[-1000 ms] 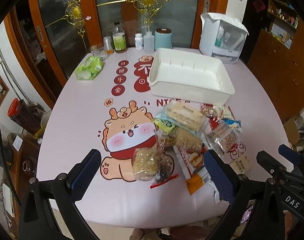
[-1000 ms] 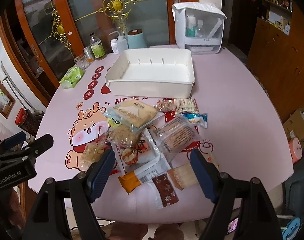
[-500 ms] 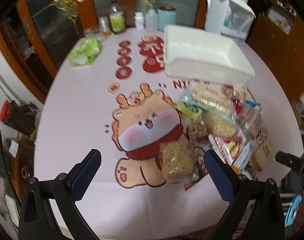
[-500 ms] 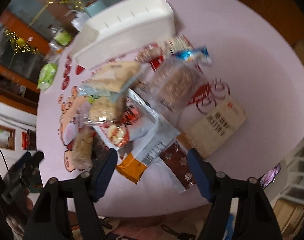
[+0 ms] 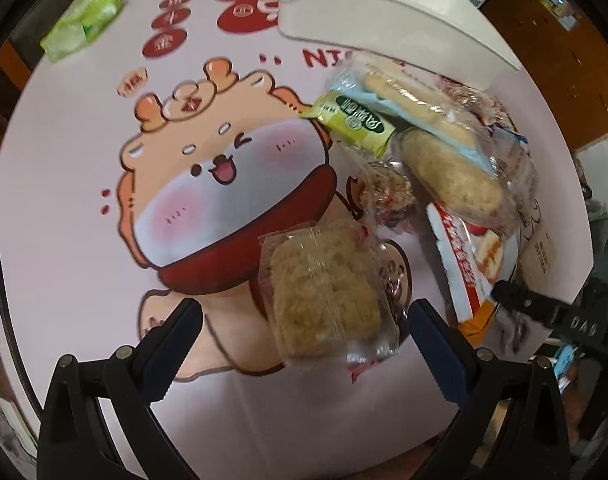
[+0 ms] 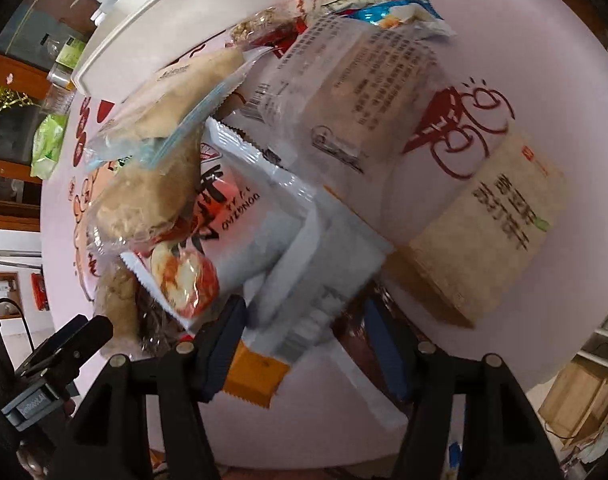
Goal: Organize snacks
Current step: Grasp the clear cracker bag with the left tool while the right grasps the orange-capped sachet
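- The snacks lay heaped on the pink counter [image 5: 64, 240] just in front of the white bin [image 5: 384, 20]; none appeared to be in it yet
- A clear-wrapped crumbly cake [image 5: 324, 292] sat between the wide-open, untouching fingers of the left gripper [image 5: 304, 332]
- The right gripper [image 6: 304, 336] was closing around a grey-and-orange packet [image 6: 304, 292]; whether its pads pressed yet was unclear
- Both grippers had dropped from a high, level view to point steeply down at the pile; pickup probably came next
- A second earlier the right gripper's jaws stood wider; the pile itself looked unmoved
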Available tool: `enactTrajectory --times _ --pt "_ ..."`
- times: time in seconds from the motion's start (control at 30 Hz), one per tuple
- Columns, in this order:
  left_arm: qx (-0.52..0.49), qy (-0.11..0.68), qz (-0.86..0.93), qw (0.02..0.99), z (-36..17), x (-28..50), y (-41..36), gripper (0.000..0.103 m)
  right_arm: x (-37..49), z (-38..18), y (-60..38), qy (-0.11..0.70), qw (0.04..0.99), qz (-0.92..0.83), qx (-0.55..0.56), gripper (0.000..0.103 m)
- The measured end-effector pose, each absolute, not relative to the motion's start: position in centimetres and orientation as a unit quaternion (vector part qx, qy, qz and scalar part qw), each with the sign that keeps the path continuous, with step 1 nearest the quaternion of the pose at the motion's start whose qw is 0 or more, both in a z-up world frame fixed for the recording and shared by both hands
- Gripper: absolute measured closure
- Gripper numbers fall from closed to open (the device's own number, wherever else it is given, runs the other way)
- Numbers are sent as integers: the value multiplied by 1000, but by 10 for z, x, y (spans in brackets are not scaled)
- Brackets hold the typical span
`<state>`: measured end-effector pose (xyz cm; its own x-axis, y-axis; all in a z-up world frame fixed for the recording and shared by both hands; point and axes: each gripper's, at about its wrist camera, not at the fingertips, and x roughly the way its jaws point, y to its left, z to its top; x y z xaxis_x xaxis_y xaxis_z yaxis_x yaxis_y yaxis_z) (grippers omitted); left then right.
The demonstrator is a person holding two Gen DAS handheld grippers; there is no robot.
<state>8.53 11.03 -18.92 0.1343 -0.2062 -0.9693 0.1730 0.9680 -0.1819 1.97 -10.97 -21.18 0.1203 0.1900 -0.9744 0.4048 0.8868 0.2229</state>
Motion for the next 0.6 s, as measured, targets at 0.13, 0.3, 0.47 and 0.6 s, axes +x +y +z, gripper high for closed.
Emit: enactTrajectory --times 0.13,0.3,0.47,0.6 --pt "-32 667 -121 735 -206 94 109 3 26 -214 -101 658 720 -82 204 45" --pt "-25 682 -114 722 -224 98 102 4 27 -213 -104 648 724 -75 224 54" --pt "-26 682 -115 721 -232 98 99 44 18 -209 -115 634 723 -49 271 59" --pt "-27 686 -105 719 -227 97 105 44 9 -197 -121 620 729 -31 287 59"
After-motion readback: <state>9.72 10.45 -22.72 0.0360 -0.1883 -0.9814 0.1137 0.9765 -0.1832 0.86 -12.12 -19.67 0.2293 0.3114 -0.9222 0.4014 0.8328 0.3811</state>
